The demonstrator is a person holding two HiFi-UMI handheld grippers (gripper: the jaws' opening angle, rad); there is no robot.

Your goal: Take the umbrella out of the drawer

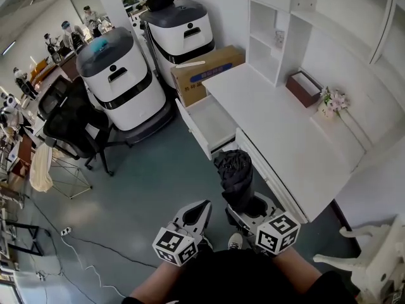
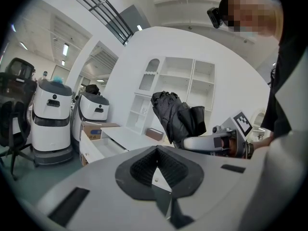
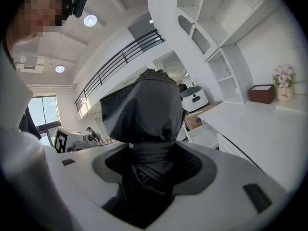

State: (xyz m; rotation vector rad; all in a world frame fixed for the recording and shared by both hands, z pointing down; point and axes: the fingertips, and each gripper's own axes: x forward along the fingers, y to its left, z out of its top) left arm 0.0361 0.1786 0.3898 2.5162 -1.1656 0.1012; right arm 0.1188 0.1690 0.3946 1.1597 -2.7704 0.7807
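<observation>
At lower centre of the head view, my right tongs (image 1: 243, 208) are clamped on the folded black umbrella (image 1: 235, 171), which stands upright above them, clear of the drawer (image 1: 212, 124). My left tongs (image 1: 199, 210), just beside, are pressed together on nothing. Farther up the frame, the drawer hangs open under the white worktop (image 1: 278, 116).

Open drawer (image 1: 214, 123) juts out, floor (image 1: 149, 182) free

We are holding the black folded umbrella (image 1: 235, 173) upright in the jaws of our right gripper (image 1: 248, 209), just off the desk's (image 1: 285, 138) front edge; the white drawer (image 1: 212, 124) is standing open beyond.
</observation>
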